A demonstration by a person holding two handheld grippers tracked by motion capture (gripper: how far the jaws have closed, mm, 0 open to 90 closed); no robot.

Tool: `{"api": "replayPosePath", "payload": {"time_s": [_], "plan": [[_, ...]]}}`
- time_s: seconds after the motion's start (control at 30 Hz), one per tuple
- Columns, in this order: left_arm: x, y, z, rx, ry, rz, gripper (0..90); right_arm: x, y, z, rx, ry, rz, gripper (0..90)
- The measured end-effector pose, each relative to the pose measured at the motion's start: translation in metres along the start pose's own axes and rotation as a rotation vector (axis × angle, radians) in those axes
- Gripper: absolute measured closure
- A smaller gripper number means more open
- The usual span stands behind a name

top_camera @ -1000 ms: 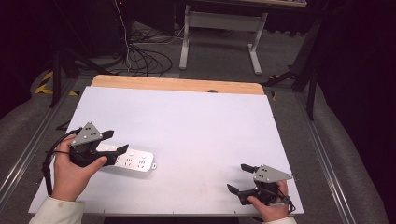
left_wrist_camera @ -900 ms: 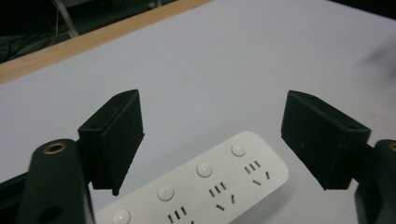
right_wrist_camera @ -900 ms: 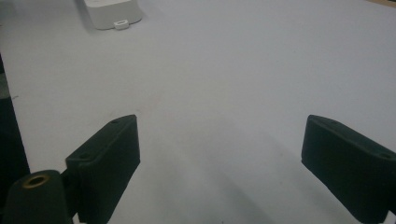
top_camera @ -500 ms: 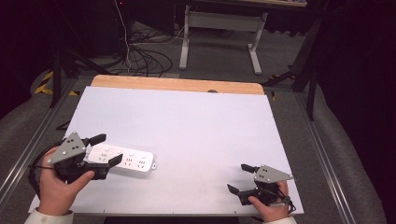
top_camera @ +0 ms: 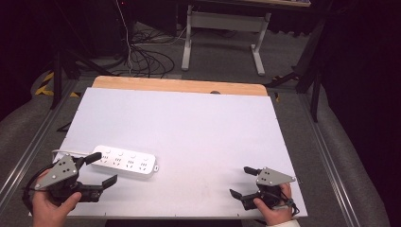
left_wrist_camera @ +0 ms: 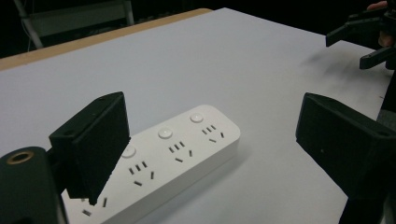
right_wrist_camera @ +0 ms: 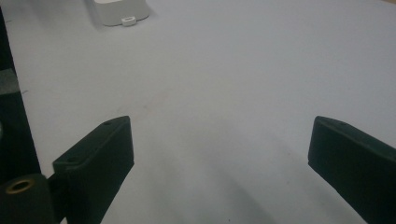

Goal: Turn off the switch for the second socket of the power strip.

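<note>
Fingers of the left gripper (top_camera: 97, 172) stand spread wide at the near-left corner of the white table (top_camera: 198, 127) in the high view, one jaw just beside the long white plastic power strip (top_camera: 124, 161); the right gripper (top_camera: 244, 181), also spread, rests well apart at the near-right.

From the left gripper view, the power strip (left_wrist_camera: 159, 161) lies flat between the parted jaws, nearer the left one.

From the right gripper view, parted jaws frame bare tabletop, the strip's end (right_wrist_camera: 122, 10) far off.

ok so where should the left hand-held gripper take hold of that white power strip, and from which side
Probably across the narrow width of the power strip near its left end, coming from the left hand-held gripper side. The strip lies flat, long and slim, so open jaws should span its short sides; that end is nearest.
</note>
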State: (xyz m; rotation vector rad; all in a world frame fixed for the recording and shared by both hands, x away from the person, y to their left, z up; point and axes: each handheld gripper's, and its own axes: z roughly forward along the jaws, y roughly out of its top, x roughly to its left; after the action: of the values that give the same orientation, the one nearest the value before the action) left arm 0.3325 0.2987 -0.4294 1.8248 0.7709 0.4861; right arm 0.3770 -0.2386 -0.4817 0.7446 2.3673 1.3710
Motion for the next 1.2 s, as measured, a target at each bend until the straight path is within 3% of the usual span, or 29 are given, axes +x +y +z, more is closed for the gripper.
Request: {"api": "replayPosePath", "payload": {"time_s": [0.3, 0.33, 0.53, 0.67, 0.83, 0.97, 1.1, 1.2], "plan": [[-0.003, -0.017, 0.008, 0.092, -0.004, 0.057, 11.6, 0.000, 0.000, 0.000, -0.001, 0.002, 0.001, 7.5], [-0.004, -0.020, 0.010, 0.102, -0.018, 0.051, 11.6, 0.000, 0.000, 0.000, -0.001, 0.002, 0.001, 7.5], [-0.005, -0.032, 0.016, 0.150, -0.011, 0.066, 12.6, -0.001, -0.001, 0.000, 0.001, 0.003, 0.003, 7.5], [-0.004, -0.042, 0.018, 0.118, -0.058, 0.016, 12.6, -0.001, -0.001, 0.000, 0.001, 0.004, 0.004, 7.5], [0.001, -0.051, 0.018, 0.114, -0.082, -0.007, 12.7, -0.002, -0.001, 0.000, 0.003, 0.007, 0.007, 7.4], [0.000, -0.050, 0.019, 0.119, -0.062, 0.015, 12.8, -0.002, -0.002, 0.001, 0.007, 0.009, 0.009, 7.4], [-0.006, -0.044, 0.019, 0.113, 0.002, 0.062, 11.9, -0.002, -0.002, 0.001, 0.004, 0.009, 0.009, 7.4], [-0.009, -0.043, 0.021, 0.108, 0.007, 0.056, 11.1, -0.002, -0.002, 0.001, 0.006, 0.007, 0.008, 7.5]]}}
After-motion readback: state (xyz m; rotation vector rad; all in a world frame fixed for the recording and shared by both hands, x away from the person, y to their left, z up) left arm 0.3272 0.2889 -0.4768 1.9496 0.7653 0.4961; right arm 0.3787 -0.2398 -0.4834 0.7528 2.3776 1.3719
